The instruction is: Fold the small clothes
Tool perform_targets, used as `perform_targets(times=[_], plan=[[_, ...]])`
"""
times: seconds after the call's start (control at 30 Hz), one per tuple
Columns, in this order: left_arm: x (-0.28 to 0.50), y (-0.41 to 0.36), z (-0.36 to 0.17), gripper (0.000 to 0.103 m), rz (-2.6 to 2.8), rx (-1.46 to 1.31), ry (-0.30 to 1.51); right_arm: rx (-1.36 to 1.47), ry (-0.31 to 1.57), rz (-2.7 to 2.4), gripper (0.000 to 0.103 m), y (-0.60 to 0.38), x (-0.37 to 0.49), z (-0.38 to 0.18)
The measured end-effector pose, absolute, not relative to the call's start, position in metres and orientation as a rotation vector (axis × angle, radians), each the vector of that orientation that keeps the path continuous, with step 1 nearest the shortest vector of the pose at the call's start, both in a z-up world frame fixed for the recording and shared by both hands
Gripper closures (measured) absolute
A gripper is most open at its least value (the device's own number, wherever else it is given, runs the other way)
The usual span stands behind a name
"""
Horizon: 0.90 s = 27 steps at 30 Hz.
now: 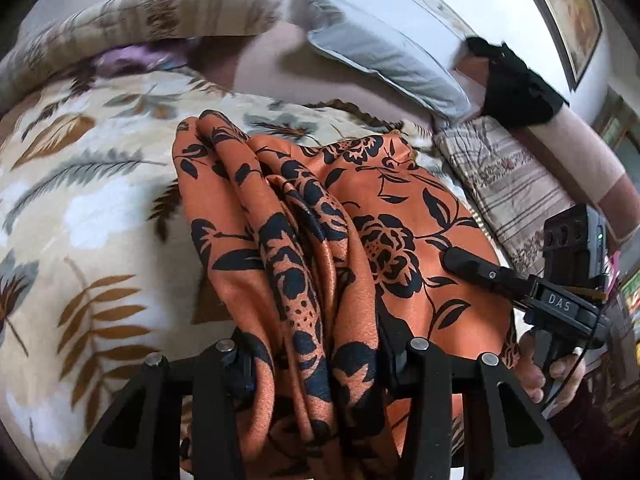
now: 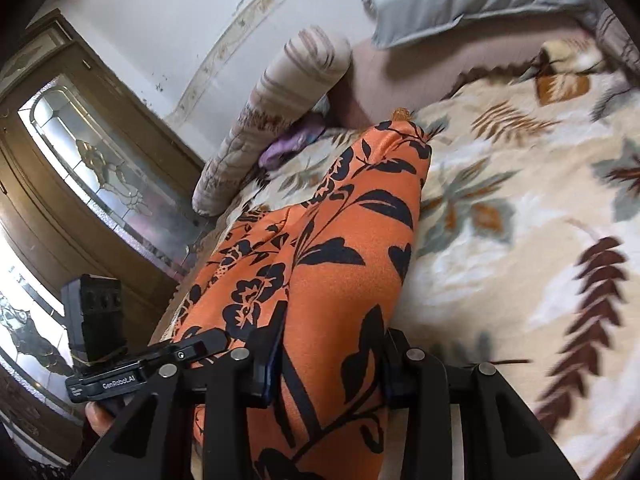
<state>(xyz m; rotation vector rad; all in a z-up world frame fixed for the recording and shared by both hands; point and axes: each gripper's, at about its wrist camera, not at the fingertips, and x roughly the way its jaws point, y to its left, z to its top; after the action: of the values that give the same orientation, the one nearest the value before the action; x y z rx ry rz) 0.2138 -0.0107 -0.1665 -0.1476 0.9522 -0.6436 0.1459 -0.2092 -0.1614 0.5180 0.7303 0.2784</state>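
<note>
Both of my grippers have hold of the same orange cloth with the black flower print, one at each end

From my left wrist: my left gripper [image 1: 320, 360] is clamped on a thick bunch of the orange floral garment [image 1: 320, 216], the folds gathered between the two dark pads and running forward from the jaws. Ahead of the fingers the cloth fans out and droops onto the leaf-print blanket [image 1: 80, 200] that spreads to the left of the gripper. To the right of my left gripper I see my right gripper [image 1: 472, 266], its black finger lying against the orange cloth, and the hand [image 1: 536, 376] around its grip. Farther ahead lies a grey pillow [image 1: 380, 60], with a rolled striped quilt [image 1: 160, 16] off to the front left.

From my right wrist: my right gripper [image 2: 328, 364] pinches the same garment [image 2: 344, 240], the fabric pulled up taut between the pads and stretching away forward to a rounded end over the blanket [image 2: 520, 220]. The blanket fills the space to the right of the gripper. Just left of it sits my left gripper [image 2: 200, 350], touching the cloth's edge. Beyond that, to the left, stands a wooden cabinet with leaded glass [image 2: 92, 160]. The grey pillow [image 2: 460, 4] is far ahead, and the rolled quilt [image 2: 280, 100] lies ahead to the left
</note>
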Motion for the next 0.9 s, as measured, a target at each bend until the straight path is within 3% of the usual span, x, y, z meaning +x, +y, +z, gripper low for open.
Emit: perform_targets(times=[0.13,0.23,0.27,0.33,0.43,0.57,0.67,0.77,0.9], plan=[[0.212,-0.041,-0.180,0.057,-0.618,-0.084,0.994,0.558,0.759,0.243,0.064,-0.237,0.136,-0.174],[0.210,-0.058,-0.208,0.052,-0.549,0.020,1.077,0.590,0.885,0.204,0.062,-0.245,0.142,-0.202],[0.209,-0.060,-0.218,0.044,-0.497,0.073,1.102,0.584,0.963,0.168,0.059,-0.245,0.146,-0.214],[0.201,-0.056,-0.218,0.040,-0.480,0.079,1.071,0.617,1.014,0.116,0.044,-0.250,0.144,-0.223],[0.190,-0.055,-0.200,0.030,-0.424,0.177,1.020,0.596,0.940,0.069,0.044,-0.256,0.132,-0.198],[0.166,-0.043,-0.177,0.026,-0.339,0.260,0.902,0.498,0.758,0.057,0.043,-0.243,0.095,-0.158],[0.160,-0.043,-0.188,0.024,-0.287,0.327,0.913,0.459,0.781,0.113,0.044,-0.219,0.088,-0.160],[0.162,-0.044,-0.206,0.023,-0.278,0.344,0.952,0.373,0.930,0.089,0.046,-0.195,0.097,-0.189],[0.157,-0.038,-0.180,0.024,-0.277,0.300,0.928,0.347,0.893,0.094,0.049,-0.185,0.089,-0.164]])
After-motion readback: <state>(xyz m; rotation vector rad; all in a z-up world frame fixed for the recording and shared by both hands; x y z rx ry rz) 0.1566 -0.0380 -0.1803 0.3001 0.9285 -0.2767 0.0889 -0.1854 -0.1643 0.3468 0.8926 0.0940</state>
